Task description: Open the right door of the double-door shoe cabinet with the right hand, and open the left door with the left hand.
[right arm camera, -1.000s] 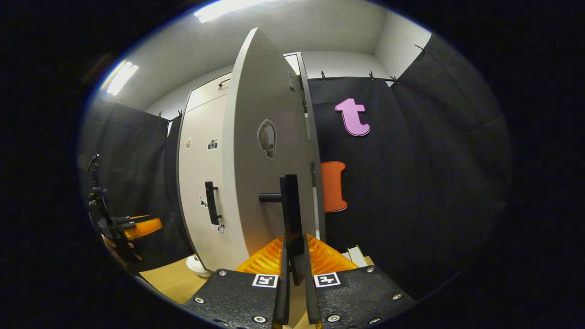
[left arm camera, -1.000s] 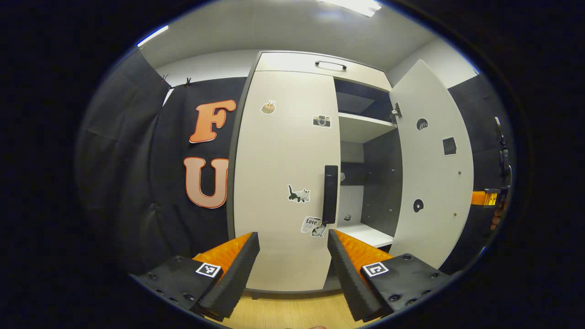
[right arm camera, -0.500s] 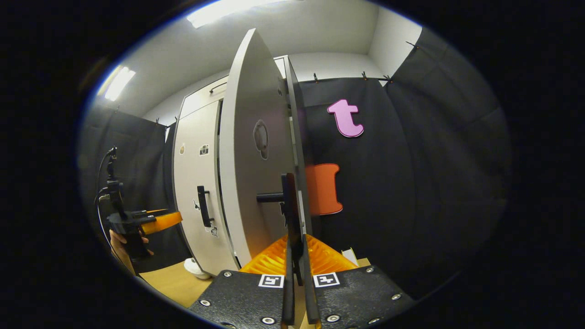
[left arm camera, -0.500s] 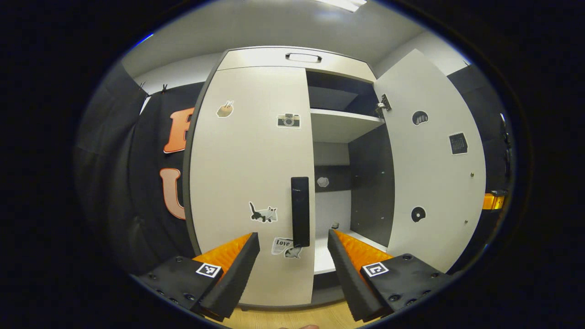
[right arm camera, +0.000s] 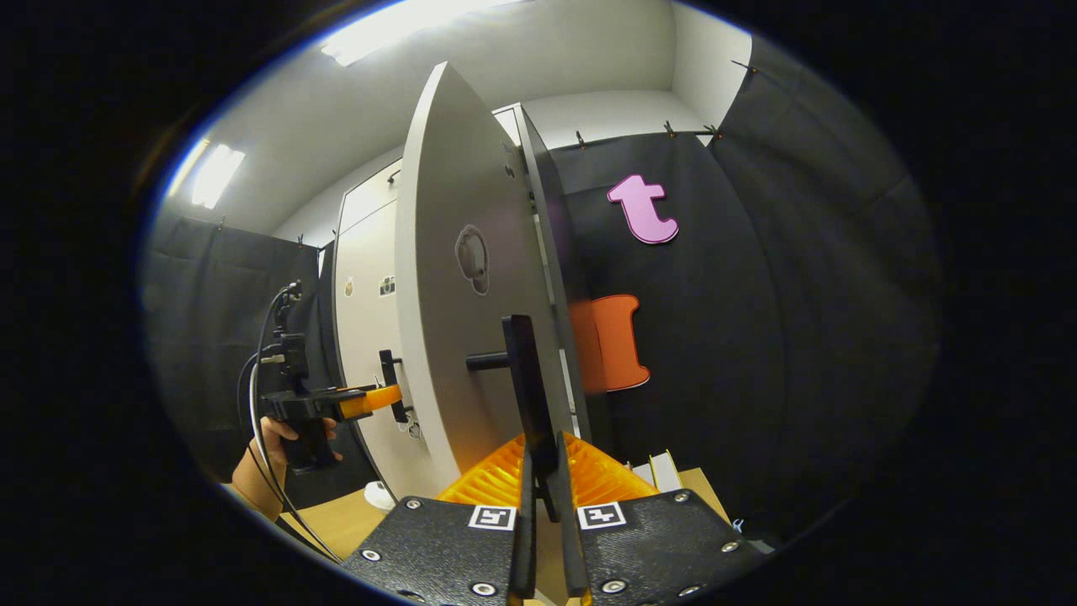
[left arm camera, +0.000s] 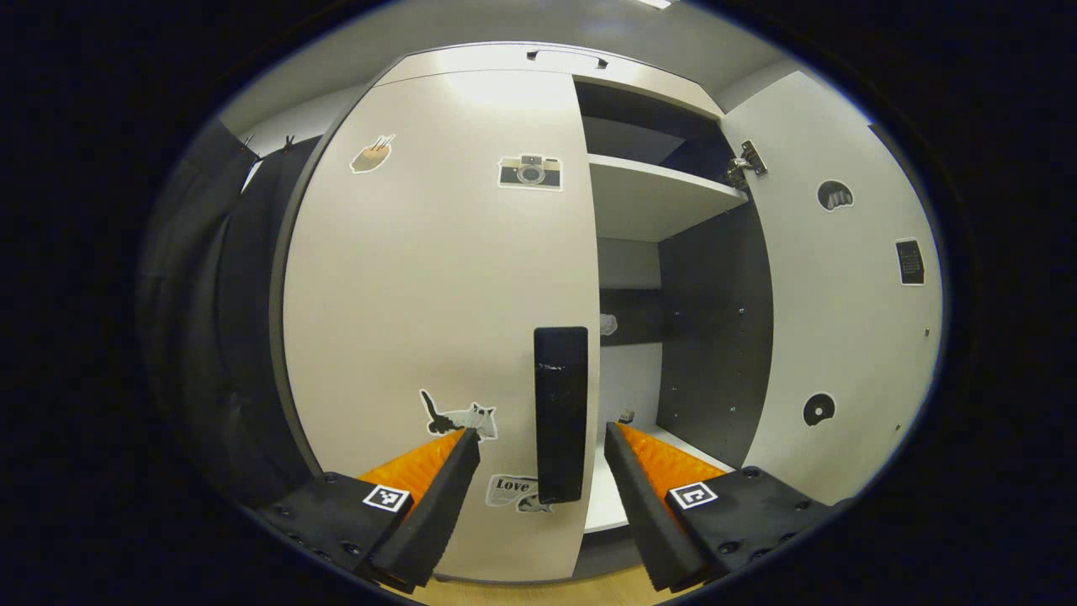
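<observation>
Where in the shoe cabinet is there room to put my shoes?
The white bottom shelf behind the open right door looks mostly bare, except something tiny at the back. The upper shelf looks bare too. The left door hides the rest.

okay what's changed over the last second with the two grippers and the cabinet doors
The left gripper has moved in toward the left door's handle, which now sits between its open fingers, not yet gripped. The right gripper stays shut on the right door's handle; that door remains swung open and the left door closed.
</observation>
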`<action>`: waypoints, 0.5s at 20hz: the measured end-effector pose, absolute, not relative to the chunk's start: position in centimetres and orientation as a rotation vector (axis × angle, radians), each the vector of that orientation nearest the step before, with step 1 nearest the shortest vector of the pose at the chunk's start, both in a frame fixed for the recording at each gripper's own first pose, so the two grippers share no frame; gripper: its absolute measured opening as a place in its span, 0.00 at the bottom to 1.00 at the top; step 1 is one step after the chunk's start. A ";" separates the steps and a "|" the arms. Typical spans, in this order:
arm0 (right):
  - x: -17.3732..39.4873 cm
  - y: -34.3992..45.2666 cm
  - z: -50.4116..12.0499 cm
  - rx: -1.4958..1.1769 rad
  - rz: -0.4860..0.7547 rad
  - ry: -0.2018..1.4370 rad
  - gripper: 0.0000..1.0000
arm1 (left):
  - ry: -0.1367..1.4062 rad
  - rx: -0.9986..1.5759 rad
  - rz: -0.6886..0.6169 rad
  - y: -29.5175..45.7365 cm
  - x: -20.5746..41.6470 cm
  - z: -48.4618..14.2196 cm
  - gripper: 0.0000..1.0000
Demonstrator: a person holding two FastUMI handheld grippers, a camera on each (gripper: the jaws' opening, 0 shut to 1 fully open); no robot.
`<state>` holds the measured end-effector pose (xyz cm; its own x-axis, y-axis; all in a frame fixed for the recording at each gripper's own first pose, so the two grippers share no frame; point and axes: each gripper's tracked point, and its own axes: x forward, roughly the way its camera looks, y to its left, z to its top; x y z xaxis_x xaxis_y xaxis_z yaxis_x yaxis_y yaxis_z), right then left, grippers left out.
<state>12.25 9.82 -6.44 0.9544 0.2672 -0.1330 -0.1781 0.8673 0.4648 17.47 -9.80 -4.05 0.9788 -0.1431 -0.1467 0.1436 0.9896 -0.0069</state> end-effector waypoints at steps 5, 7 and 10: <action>12.5 9.6 -6.4 0.476 0.234 0.191 0.17 | 0.176 0.003 -0.128 -10.1 19.6 -4.9 0.93; 12.2 9.7 -6.4 0.491 0.241 0.197 0.20 | 0.186 0.025 -0.084 -9.5 20.0 -5.1 0.89; 11.9 9.8 -6.5 0.503 0.246 0.214 0.24 | 0.191 0.042 -0.065 -9.8 20.1 -4.9 0.79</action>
<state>11.85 9.78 -6.54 0.9485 0.2836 -0.1413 -0.1793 0.8480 0.4987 20.07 -9.75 -4.86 0.9797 -0.0603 -0.1910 0.0683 0.9970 0.0357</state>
